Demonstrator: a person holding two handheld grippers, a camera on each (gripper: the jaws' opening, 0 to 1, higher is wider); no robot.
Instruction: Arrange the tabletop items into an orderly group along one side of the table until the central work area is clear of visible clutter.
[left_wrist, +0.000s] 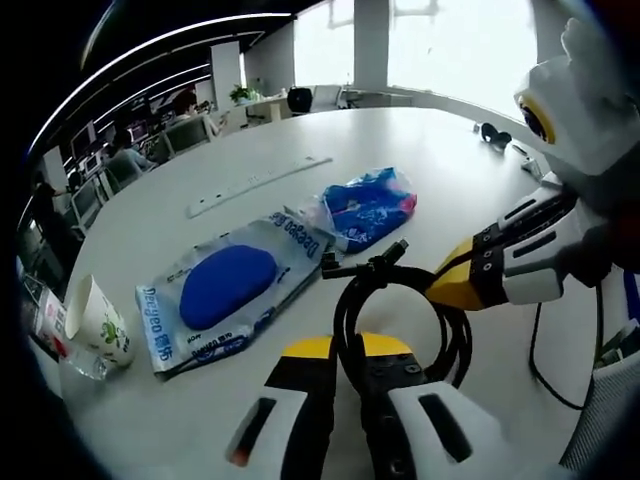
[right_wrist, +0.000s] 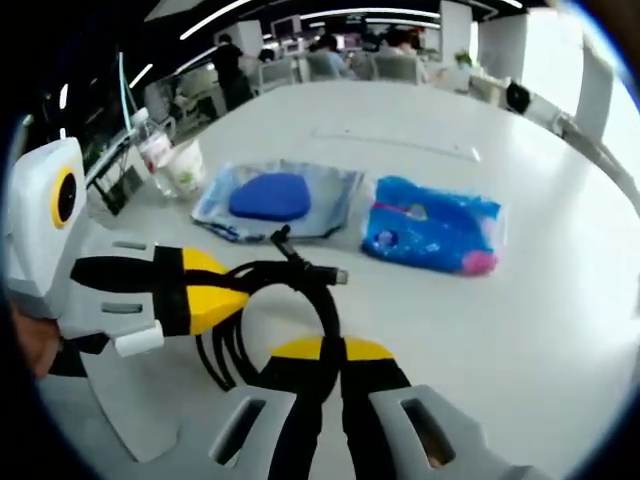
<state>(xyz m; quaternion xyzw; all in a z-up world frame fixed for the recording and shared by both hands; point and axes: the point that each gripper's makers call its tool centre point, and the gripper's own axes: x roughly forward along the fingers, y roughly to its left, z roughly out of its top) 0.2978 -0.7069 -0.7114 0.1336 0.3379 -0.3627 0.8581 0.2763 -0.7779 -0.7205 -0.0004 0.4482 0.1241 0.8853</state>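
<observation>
In the left gripper view the left gripper (left_wrist: 345, 375) is closed on a coiled black cable (left_wrist: 400, 310), the loops pinched between its yellow-tipped jaws just above the white table (left_wrist: 450, 170); the right gripper (left_wrist: 455, 285) reaches in from the right with its tip against the same coil; beyond lie one clear packet with a blue pad (left_wrist: 230, 290), one blue printed packet (left_wrist: 368, 205) touching it, one long white strip (left_wrist: 260, 183) further off, and at the left edge one paper cup (left_wrist: 100, 322) beside one plastic bottle (left_wrist: 62, 345); in the right gripper view the right gripper (right_wrist: 330, 365) is clamped on the cable (right_wrist: 300, 275), while the left gripper (right_wrist: 225, 295) meets the coil from the left; the two packets (right_wrist: 275, 200) (right_wrist: 435, 225) sit side by side mid-table, cup (right_wrist: 187, 165) and bottle (right_wrist: 153, 150) near the far edge; I'd judge the tidying barely begun, since the packets, strip and cable all lie in the middle.
</observation>
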